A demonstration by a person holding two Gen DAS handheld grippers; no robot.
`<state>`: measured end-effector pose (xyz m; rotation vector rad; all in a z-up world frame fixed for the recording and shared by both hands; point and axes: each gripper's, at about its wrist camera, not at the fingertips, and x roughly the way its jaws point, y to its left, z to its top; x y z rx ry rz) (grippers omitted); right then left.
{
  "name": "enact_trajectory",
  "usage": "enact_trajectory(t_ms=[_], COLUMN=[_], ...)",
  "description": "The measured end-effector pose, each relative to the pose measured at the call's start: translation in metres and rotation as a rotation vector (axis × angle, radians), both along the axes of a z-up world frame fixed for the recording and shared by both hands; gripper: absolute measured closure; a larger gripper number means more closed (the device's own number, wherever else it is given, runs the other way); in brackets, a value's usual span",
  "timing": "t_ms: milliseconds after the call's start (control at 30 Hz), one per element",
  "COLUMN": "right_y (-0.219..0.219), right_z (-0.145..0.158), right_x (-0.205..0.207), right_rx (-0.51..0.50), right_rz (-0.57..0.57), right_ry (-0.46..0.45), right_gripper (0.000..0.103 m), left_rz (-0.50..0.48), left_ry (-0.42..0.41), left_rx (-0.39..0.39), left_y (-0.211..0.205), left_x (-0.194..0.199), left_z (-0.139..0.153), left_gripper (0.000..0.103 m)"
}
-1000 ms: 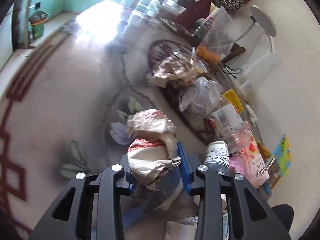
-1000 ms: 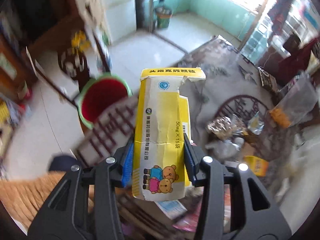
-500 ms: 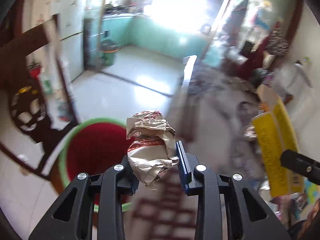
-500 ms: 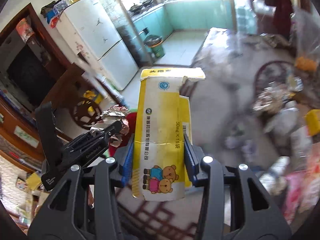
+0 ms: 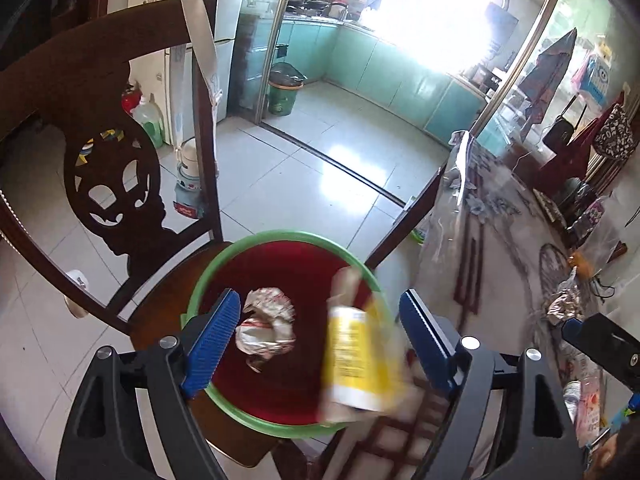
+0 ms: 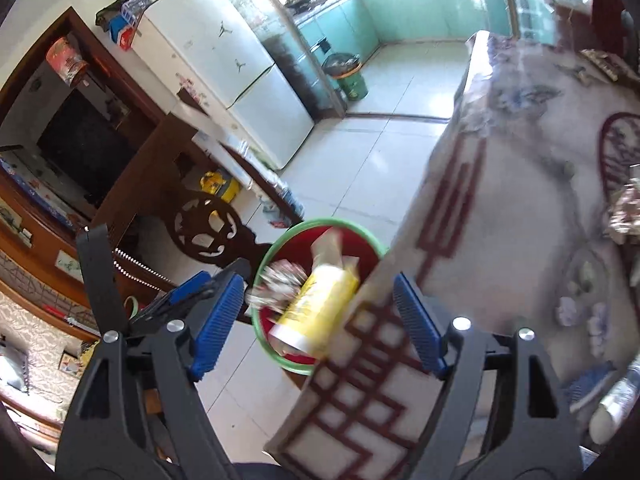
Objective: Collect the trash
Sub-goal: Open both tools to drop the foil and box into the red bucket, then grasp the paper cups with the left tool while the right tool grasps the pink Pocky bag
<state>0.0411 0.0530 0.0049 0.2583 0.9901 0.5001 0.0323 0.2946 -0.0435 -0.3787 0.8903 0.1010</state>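
A red bin with a green rim (image 5: 280, 236) stands on a dark wooden chair beside the table; it also shows in the right wrist view (image 6: 320, 224). A crumpled paper wrapper (image 5: 266, 326) lies inside it. A yellow carton (image 5: 356, 364) is blurred in mid-fall over the bin; the right wrist view shows the carton (image 6: 316, 306) too. My left gripper (image 5: 322, 342) is open and empty above the bin. My right gripper (image 6: 318, 318) is open and empty above the bin's edge.
The carved chair back (image 5: 112, 168) rises left of the bin. The patterned table (image 6: 520, 216) lies to the right, with more wrappers and bags (image 5: 564, 300) on it. A tiled floor leads to a green kitchen bin (image 5: 284, 94). A fridge (image 6: 232, 76) stands far left.
Both grippers have opened. The crumpled wrapper has dropped from the left gripper into the bin. The yellow carton has left the right gripper and is falling toward the bin.
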Motion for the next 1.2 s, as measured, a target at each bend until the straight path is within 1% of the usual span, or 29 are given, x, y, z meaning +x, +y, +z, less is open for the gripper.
enact_trajectory(t_ms=[67, 133, 200, 267, 333, 433, 533, 600, 633, 667, 700, 733, 767, 867, 967, 1033, 1067, 1133, 1167, 1200], right_y=[-0.018, -0.038, -0.062, -0.087, -0.117, -0.173, -0.222, -0.249, -0.259, -0.270, -0.282, -0.288, -0.295, -0.308, -0.318, -0.317, -0.315, -0.311, -0.310, -0.311], right_z=[0.010, 0.016, 0.022, 0.023, 0.020, 0.015, 0.000, -0.016, -0.024, -0.036, -0.048, -0.056, -0.066, -0.082, -0.089, -0.092, -0.093, -0.095, -0.096, -0.096], right_x=[-0.013, -0.029, -0.058, -0.078, -0.096, -0.123, -0.143, -0.154, -0.155, -0.158, -0.160, -0.162, -0.162, -0.162, -0.156, -0.153, -0.151, -0.152, -0.152, -0.153], right_rx=[-0.005, -0.052, -0.163, -0.273, -0.339, -0.392, -0.413, -0.418, -0.404, -0.366, -0.317, -0.289, -0.259, -0.244, -0.208, -0.208, -0.229, -0.277, -0.307, -0.312], right_rz=[0.006, 0.035, 0.077, 0.086, 0.049, -0.095, -0.239, -0.293, -0.302, -0.308, -0.310, -0.313, -0.318, -0.350, -0.375, -0.366, -0.357, -0.344, -0.346, -0.349], right_ry=[-0.012, -0.030, -0.069, -0.085, -0.087, -0.071, -0.057, -0.013, 0.015, 0.053, 0.093, 0.120, 0.146, 0.167, 0.160, 0.155, 0.152, 0.148, 0.142, 0.132], right_gripper=[0.027, 0.027, 0.027, 0.027, 0.027, 0.023, 0.023, 0.023, 0.024, 0.032, 0.044, 0.048, 0.050, 0.048, 0.041, 0.041, 0.042, 0.060, 0.073, 0.081], left_rz=[-0.033, -0.084, -0.143, -0.220, -0.277, -0.367, -0.466, -0.539, -0.570, -0.606, -0.633, -0.652, -0.664, -0.696, -0.727, -0.741, -0.746, -0.756, -0.760, -0.765], left_ry=[-0.008, -0.034, -0.068, -0.097, -0.115, -0.133, -0.108, -0.089, -0.082, -0.077, -0.073, -0.065, -0.053, -0.002, 0.024, 0.043, 0.053, 0.065, 0.069, 0.070], left_rx=[-0.019, -0.046, -0.068, -0.060, -0.046, -0.039, -0.051, -0.056, -0.043, -0.024, -0.013, -0.002, 0.011, 0.038, 0.094, 0.135, 0.149, 0.164, 0.172, 0.184], left_y=[-0.013, -0.035, -0.058, -0.089, -0.117, -0.163, -0.209, -0.239, -0.253, -0.269, -0.280, -0.292, -0.300, -0.326, -0.352, -0.368, -0.375, -0.386, -0.391, -0.396], left_x=[-0.004, -0.012, -0.023, -0.033, -0.043, -0.056, -0.064, -0.069, -0.071, -0.074, -0.075, -0.075, -0.075, -0.069, -0.061, -0.055, -0.052, -0.049, -0.048, -0.048], left_z=[0.005, 0.016, 0.028, 0.039, 0.047, 0.052, 0.047, 0.042, 0.040, 0.037, 0.034, 0.030, 0.027, 0.014, 0.005, 0.000, -0.003, -0.006, -0.007, -0.008], left_gripper=[0.025, 0.025, 0.024, 0.023, 0.021, 0.018, 0.018, 0.018, 0.018, 0.018, 0.018, 0.018, 0.018, 0.018, 0.018, 0.018, 0.018, 0.018, 0.018, 0.018])
